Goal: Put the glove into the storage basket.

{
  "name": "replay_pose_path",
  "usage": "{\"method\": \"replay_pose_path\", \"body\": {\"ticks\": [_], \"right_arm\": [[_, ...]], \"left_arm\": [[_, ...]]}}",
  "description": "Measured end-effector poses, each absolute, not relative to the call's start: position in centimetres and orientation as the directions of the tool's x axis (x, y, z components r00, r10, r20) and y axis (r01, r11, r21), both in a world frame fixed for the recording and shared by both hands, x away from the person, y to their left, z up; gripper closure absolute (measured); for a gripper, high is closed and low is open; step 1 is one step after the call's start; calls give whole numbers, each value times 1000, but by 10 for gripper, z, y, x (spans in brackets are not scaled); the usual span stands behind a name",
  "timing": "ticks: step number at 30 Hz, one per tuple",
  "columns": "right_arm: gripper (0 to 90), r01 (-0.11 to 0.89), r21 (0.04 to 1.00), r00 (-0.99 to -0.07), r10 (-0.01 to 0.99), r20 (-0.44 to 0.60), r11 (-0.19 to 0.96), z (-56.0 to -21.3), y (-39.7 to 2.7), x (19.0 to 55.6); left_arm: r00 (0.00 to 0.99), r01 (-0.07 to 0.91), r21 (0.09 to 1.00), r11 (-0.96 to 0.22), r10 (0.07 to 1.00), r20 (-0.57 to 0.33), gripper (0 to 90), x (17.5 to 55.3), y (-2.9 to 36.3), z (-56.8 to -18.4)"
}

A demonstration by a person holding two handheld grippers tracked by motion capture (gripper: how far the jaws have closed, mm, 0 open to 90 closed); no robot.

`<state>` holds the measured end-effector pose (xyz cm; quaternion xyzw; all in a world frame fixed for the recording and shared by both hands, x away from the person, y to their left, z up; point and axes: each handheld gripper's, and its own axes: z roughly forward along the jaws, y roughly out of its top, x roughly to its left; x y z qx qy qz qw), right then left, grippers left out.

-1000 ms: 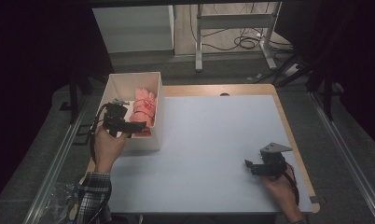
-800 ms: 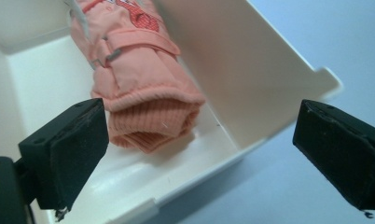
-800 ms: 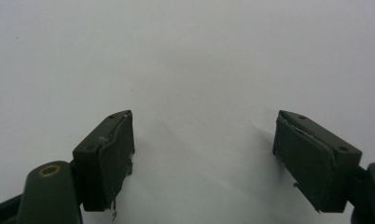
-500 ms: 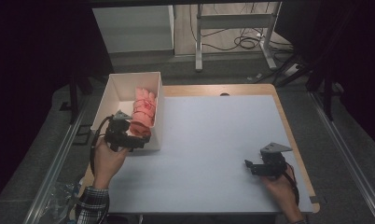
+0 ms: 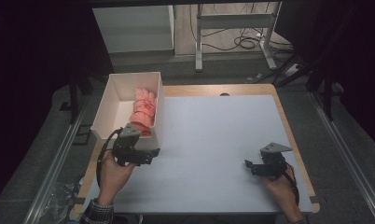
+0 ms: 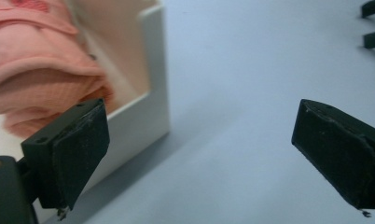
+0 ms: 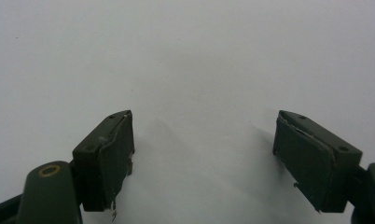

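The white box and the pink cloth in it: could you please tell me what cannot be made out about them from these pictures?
- High view: the near end of the pink cloth is hidden behind the left gripper.
- High view: the floor of the white box under the cloth is covered, so anything beneath stays unseen.
- Left gripper view: the cloth is cut off by the top and left edges, blurred, and partly behind one of the fingers.
- What kind of cloth item it is cannot be told.

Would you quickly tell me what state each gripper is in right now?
Left gripper: open, holding nothing, beside the white box.
Right gripper: open, holding nothing, over the bare table.
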<state>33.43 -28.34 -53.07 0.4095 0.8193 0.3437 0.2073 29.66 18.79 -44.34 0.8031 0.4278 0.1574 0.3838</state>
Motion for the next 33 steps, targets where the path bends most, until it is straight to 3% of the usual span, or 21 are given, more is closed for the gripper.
{"method": "replay_pose_path", "body": {"ticks": [33], "right_arm": [[207, 528, 733, -579, 814, -59, 428, -531, -284, 334]], "left_arm": [[710, 534, 690, -489, 702, -53, 36, 297, 120, -540]]}}
